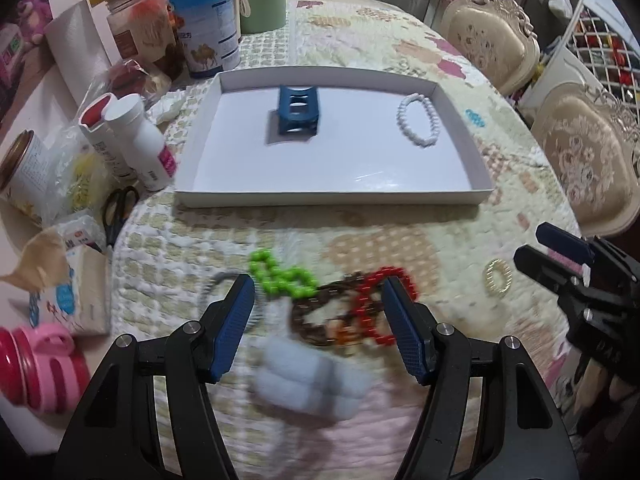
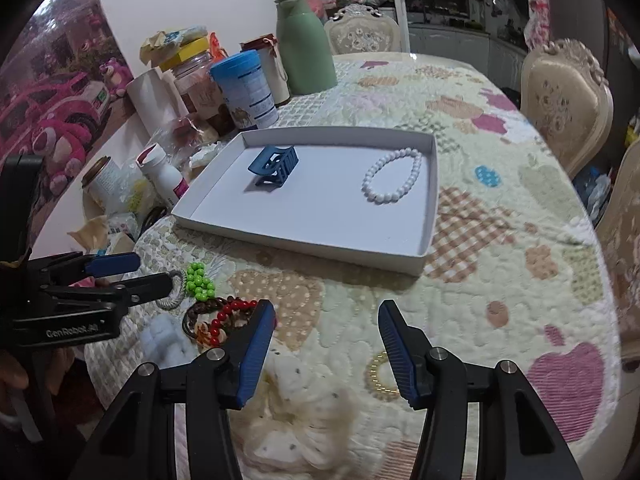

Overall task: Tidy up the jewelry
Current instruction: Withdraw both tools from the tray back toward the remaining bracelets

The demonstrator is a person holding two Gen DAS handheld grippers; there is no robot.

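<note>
Your left claw [image 1: 318, 322] is spread wide, empty, above the blurred pile of green beads [image 1: 282, 274], red beads [image 1: 378, 306] and a pale blue scrunchie [image 1: 308, 380] on the counter [image 2: 500, 240]. Your right claw [image 2: 326, 354] is spread too, empty, beside a gold ring [image 2: 380, 376]. The tray [image 2: 304, 240] holds a blue clip [image 2: 274, 168] and a white bracelet [image 2: 394, 176], well apart.

- A table under a quilted patchwork cloth [image 2: 500, 240].
- A shallow white tray [image 2: 430, 216] sits mid-table.
- Nearer: green beads [image 1: 280, 274], red beads [image 1: 376, 304], a brown bracelet [image 1: 316, 320], a gold ring [image 1: 498, 276], a fluffy blue scrunchie [image 1: 308, 380].
- Jars and bottles crowd the left edge, among them a green flask [image 2: 304, 44].
</note>
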